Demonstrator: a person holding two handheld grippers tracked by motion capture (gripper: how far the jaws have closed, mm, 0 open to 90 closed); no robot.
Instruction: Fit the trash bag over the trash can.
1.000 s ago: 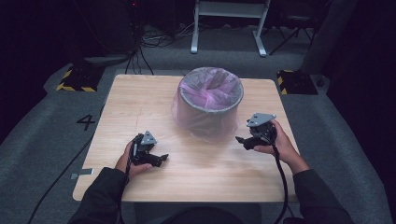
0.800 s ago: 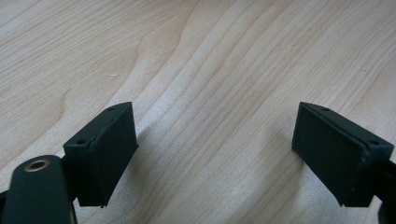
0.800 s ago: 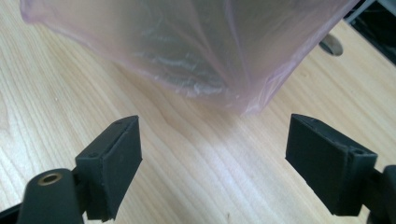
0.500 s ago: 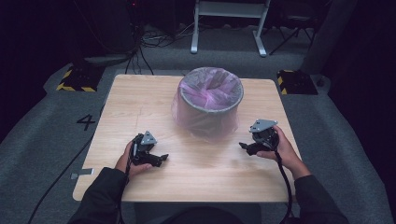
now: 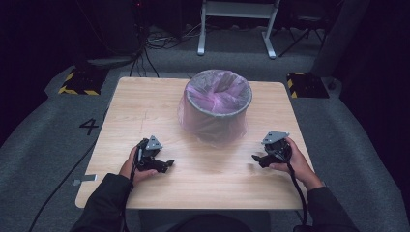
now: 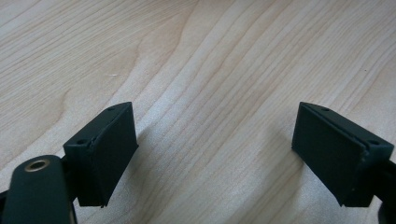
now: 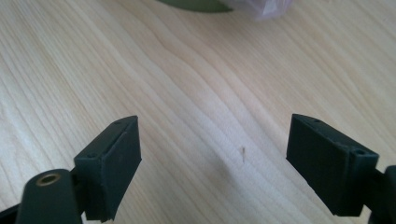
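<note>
A grey waste bin [image 5: 218, 104] lined with a pink-tinted clear plastic bag stands on the middle of the wooden table [image 5: 145, 106]. My left gripper [image 5: 167, 165] rests low on the table at the front left, jaws wide open over bare wood [image 6: 210, 116] with nothing between them. At the front right my right gripper [image 5: 255, 158] sits low over the table, pointing toward the centre, also open and empty. In the right gripper view the bin's base [image 7: 196, 3] and a fold of the bag [image 7: 266, 7] show at the top edge, apart from the jaws.
The table stands on grey carpet marked with a 4 [image 5: 89, 126]. Yellow-black striped blocks [image 5: 77, 83] lie beyond the far corners. A white metal stand [image 5: 237, 19] and cables are behind. Cables trail from both grippers off the front edge.
My right gripper has come down and toward the front right of the table, away from the bin. The left gripper has stayed put.
</note>
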